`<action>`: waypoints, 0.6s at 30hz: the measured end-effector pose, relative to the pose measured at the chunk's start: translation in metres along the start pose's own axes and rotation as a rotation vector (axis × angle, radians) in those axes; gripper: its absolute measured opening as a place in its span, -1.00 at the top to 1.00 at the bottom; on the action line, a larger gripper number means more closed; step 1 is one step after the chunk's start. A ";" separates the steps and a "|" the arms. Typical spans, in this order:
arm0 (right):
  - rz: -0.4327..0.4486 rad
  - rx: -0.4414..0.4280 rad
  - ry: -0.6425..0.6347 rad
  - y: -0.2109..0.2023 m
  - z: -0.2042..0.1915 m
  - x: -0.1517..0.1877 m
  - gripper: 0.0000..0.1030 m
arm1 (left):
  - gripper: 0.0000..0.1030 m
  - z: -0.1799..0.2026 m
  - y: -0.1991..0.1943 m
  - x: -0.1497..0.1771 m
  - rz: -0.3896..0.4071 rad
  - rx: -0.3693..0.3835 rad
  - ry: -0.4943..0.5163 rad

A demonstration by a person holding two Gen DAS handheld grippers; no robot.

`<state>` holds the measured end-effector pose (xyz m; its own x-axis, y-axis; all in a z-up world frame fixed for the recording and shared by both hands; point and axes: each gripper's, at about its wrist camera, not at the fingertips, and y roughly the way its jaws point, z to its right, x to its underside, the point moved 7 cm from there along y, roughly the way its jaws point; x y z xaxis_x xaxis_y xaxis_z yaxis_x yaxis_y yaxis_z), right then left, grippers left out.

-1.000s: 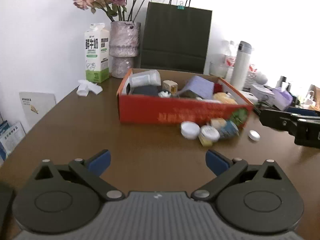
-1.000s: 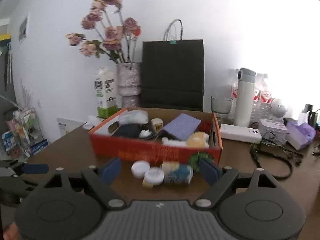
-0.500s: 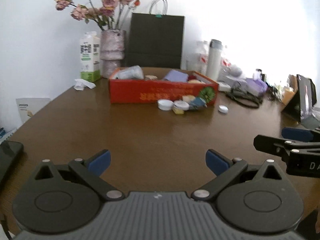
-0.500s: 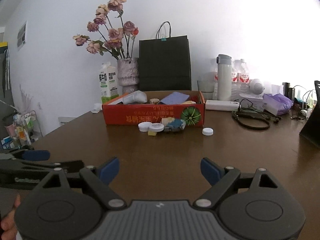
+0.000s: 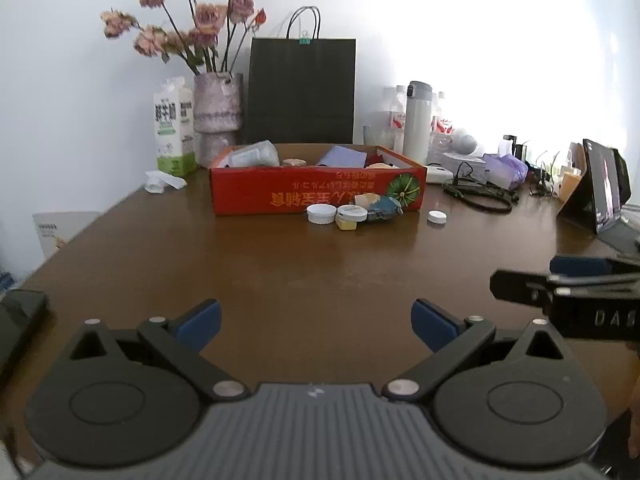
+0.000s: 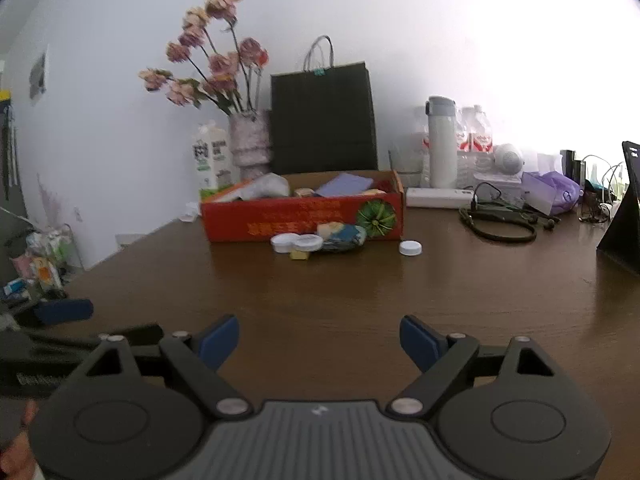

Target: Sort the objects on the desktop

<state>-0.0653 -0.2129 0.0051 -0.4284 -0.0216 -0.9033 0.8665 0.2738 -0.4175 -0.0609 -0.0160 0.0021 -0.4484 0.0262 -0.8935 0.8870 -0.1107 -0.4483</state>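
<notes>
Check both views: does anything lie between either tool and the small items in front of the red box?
Nothing visible does. Only bare table lies between the open left tool, the open right tool and the items by the box.

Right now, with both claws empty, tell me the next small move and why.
Probably ease the right claw forward toward the lone white cap: its jaws stand open and empty, and the cap lies loose on the table, outside the red box.

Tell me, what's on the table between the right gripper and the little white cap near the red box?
Nothing. In the right wrist view only bare brown table lies between the right gripper and the white cap.
</notes>
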 end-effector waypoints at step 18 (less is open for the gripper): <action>-0.118 0.025 0.036 0.157 0.077 -0.062 0.07 | -0.50 0.046 0.227 -0.082 -0.113 0.160 0.191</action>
<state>0.1170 -0.2422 -0.0115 -0.5359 -0.0179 -0.8441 0.8155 0.2476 -0.5231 0.1718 -0.0885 -0.0249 -0.5013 0.2327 -0.8334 0.7968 -0.2514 -0.5495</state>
